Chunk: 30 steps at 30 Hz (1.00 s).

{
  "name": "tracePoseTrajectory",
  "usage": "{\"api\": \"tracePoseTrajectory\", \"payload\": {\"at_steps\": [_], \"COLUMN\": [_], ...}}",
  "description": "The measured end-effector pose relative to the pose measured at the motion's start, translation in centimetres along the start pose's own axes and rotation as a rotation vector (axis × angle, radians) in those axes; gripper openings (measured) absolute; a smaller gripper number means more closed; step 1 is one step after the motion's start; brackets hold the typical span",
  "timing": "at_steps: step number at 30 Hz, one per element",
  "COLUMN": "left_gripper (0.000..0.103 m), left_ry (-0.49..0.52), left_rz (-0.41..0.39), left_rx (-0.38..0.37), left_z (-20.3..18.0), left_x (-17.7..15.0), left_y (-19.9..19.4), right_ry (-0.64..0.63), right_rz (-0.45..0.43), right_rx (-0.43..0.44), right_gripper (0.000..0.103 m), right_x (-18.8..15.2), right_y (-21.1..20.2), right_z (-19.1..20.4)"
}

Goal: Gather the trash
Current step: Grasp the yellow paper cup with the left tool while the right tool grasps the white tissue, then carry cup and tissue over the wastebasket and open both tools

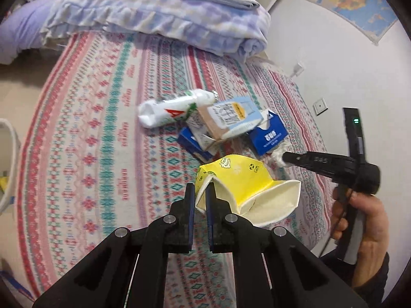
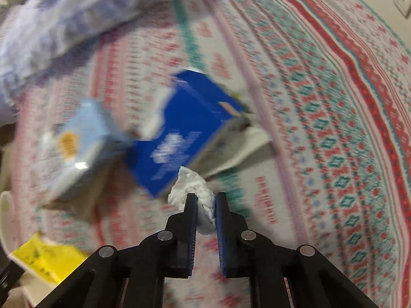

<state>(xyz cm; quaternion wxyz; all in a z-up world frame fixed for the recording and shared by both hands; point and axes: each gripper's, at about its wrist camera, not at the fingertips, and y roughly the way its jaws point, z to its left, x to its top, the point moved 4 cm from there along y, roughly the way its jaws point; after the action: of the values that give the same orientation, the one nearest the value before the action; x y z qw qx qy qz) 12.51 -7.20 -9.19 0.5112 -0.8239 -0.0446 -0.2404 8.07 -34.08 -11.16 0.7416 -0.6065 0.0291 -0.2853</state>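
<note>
Only my left wrist view shows the white bottle (image 1: 169, 107) and wall map (image 1: 359, 2), upper right; my right view is motion-blurred. My left gripper (image 1: 199, 192) is clamped on the yellow carton's (image 1: 246, 187) torn edge, lower centre. My right gripper (image 2: 206, 200) pinches a crumpled tissue (image 2: 191, 184) beside the opened blue box (image 2: 185, 131) on the patterned bedspread (image 1: 90, 141).

Layout on the patterned bedspread (image 1: 102, 133): a flattened yellow paper carton (image 1: 244, 187) lies nearest the left wrist camera. Behind it sits a cluster: a white plastic bottle (image 1: 174, 110) at left, a pale blue carton (image 1: 228, 118) leaning over a blue box (image 1: 195, 143), another blue box (image 1: 269, 136) at right. A folded quilt (image 1: 159, 12) lies at the far end.
</note>
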Motion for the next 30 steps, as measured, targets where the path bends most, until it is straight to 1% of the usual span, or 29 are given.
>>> {"api": "tracePoseTrajectory", "payload": {"at_steps": [5,11,15,23,26,30], "left_gripper": [0.008,0.008,0.008,0.008,0.008,0.008], "left_ry": [-0.026,-0.057,-0.077,-0.105,-0.152,-0.264], "left_rz": [-0.027,-0.083,-0.116,-0.185,-0.206,-0.248], "left_rx": [0.019,0.064,0.085,0.161,0.177,0.195], "left_z": [2.2,5.3,7.1,11.0,13.6,18.5], "left_x": [-0.2,-0.2,-0.3,-0.7,-0.8,-0.4], "left_y": [-1.8,-4.3,-5.9,-9.1,-10.6,-13.5], "right_ry": [-0.031,-0.109,-0.169,-0.257,-0.278,-0.307], "right_rz": [-0.039,-0.075,-0.082,-0.095,-0.093,-0.09], "right_rx": [0.051,0.116,0.129,0.172,0.195,0.215], "right_gripper": [0.012,0.012,0.012,0.012,0.012,0.012], "right_x": [-0.6,-1.3,-1.8,-2.7,-3.1,-3.9], "right_y": [-1.6,-2.2,-1.7,-0.3,0.1,0.5], "right_z": [2.3,6.7,9.6,14.8,16.5,18.4]}}
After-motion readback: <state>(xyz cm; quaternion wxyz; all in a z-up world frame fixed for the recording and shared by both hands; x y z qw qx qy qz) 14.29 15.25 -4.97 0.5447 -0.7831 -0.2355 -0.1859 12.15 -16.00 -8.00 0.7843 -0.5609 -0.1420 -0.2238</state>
